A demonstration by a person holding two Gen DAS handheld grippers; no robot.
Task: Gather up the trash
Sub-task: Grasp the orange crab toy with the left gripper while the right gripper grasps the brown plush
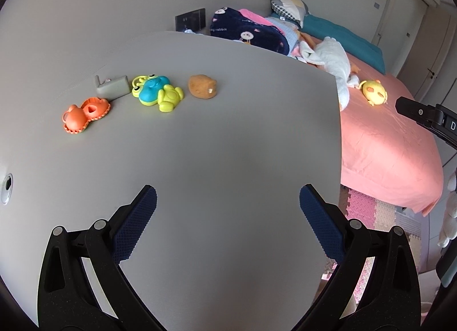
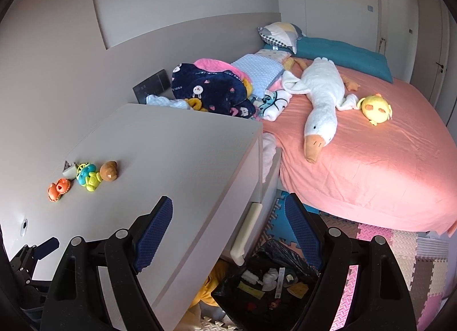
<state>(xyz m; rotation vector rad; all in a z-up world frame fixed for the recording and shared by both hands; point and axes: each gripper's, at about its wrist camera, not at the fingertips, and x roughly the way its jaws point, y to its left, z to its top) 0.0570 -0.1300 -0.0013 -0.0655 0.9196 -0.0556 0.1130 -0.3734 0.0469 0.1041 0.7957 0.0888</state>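
Surface and room, left to right. A smooth grey cabinet top (image 2: 171,154) fills the left of both views, set against a grey wall; near its far left lie an orange plastic crab toy (image 1: 85,113), a small grey plastic holder (image 1: 112,88), a blue and lime-green plastic frog toy (image 1: 158,92) and a brown rounded plush toy (image 1: 202,86), close together in a loose row. Beside the cabinet stands a bed with a salmon-pink sheet (image 2: 371,165), carrying a navy rabbit-print blanket (image 2: 211,85), a long white plush goose (image 2: 322,94), a round yellow plush chick (image 2: 375,108) and a teal bolster (image 2: 342,51). Pink, beige and blue foam floor tiles (image 2: 400,245) cover the floor.

Grippers. Your left gripper (image 1: 228,205) hangs over bare cabinet top, angled downward, its blue textured pads spread wide with nothing between them. Your right gripper (image 2: 228,211) straddles the cabinet's front edge, likewise tilted down, its pads wide apart and empty.

Task object. The black plastic rubbish bag (image 2: 271,282) sits on the floor at the cabinet's foot, below your right gripper, mouth facing upward. It holds white crumpled scraps, yellow wrappers and a slim white strip whose long axis runs roughly up the picture.
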